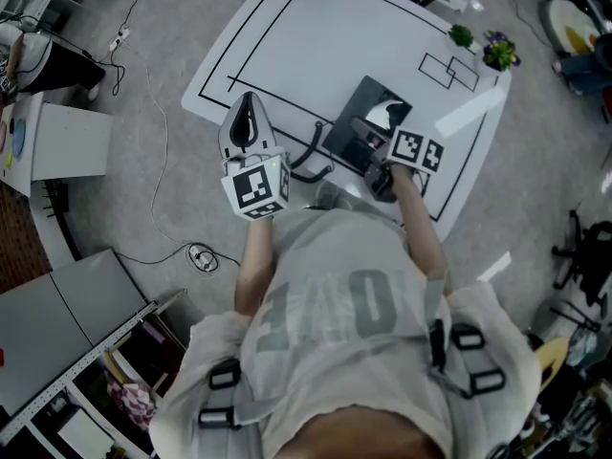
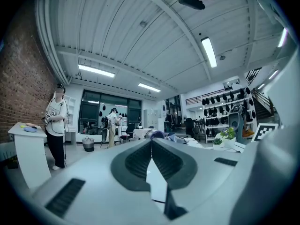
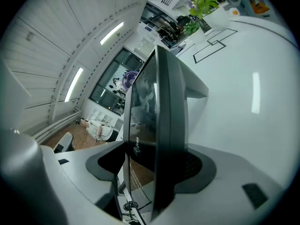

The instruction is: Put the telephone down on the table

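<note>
Telephone [image 1: 354, 127]: a dark flat slab over the near part of the white table [image 1: 316, 36]. Its glossy screen faces up and its long axis runs from near left to far right in the head view. Contact with the tabletop cannot be judged. Right gripper [image 1: 375, 151]: jaws spread wide, with the telephone's near end edge-on between them. Left gripper [image 1: 247, 103]: jaws closed tip to tip and empty, held left of the telephone.

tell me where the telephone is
Head view, right of centre: the telephone sits between the open jaws of the right gripper at the white table's near edge, beside the black cable.
</note>
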`<action>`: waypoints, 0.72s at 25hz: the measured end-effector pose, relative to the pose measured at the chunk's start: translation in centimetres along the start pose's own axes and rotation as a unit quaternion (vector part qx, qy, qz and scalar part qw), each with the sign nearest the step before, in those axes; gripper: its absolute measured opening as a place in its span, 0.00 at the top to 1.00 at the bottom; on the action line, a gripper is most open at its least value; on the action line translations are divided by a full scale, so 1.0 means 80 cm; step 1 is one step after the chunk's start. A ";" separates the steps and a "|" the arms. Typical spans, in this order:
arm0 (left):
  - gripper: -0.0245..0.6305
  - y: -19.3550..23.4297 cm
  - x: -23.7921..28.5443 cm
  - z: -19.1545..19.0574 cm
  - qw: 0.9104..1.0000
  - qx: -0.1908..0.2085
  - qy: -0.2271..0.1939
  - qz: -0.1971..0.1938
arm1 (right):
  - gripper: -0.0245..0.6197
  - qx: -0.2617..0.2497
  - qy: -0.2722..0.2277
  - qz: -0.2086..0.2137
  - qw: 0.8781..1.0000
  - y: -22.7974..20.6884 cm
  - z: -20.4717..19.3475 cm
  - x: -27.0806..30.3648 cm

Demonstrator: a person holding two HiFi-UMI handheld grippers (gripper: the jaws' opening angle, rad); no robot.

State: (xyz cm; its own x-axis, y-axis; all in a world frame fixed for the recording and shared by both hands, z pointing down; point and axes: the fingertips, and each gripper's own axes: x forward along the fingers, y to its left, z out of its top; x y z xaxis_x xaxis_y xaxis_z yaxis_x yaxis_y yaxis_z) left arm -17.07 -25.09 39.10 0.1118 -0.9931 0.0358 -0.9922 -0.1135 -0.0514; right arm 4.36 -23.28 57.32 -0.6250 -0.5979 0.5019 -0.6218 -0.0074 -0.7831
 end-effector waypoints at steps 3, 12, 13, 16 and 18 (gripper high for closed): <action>0.95 -0.002 0.000 -0.003 1.000 -0.001 0.003 -0.002 | 0.52 0.000 -0.003 -0.003 1.000 0.001 -0.001 -0.001; 0.95 -0.007 -0.002 -0.003 1.000 -0.005 0.003 -0.009 | 0.51 0.011 -0.023 -0.006 1.000 0.001 -0.001 -0.006; 0.95 -0.007 -0.002 -0.004 1.000 -0.006 0.004 -0.010 | 0.51 0.013 -0.025 -0.003 1.000 0.002 -0.001 -0.008; 0.95 -0.009 -0.002 -0.005 1.000 -0.007 0.006 -0.013 | 0.51 0.013 -0.034 -0.012 0.999 -0.002 0.000 -0.013; 0.95 -0.012 -0.002 -0.005 1.000 -0.006 0.006 -0.016 | 0.51 0.000 -0.039 -0.029 0.999 -0.006 0.000 -0.017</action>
State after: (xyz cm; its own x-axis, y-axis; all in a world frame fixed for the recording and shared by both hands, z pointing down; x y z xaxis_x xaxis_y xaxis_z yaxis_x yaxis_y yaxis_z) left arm -16.13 -24.85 39.56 0.1432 -0.9884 0.0497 -0.9887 -0.1451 -0.0373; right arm 5.52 -22.46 57.02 -0.5496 -0.6564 0.5169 -0.6557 -0.0445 -0.7537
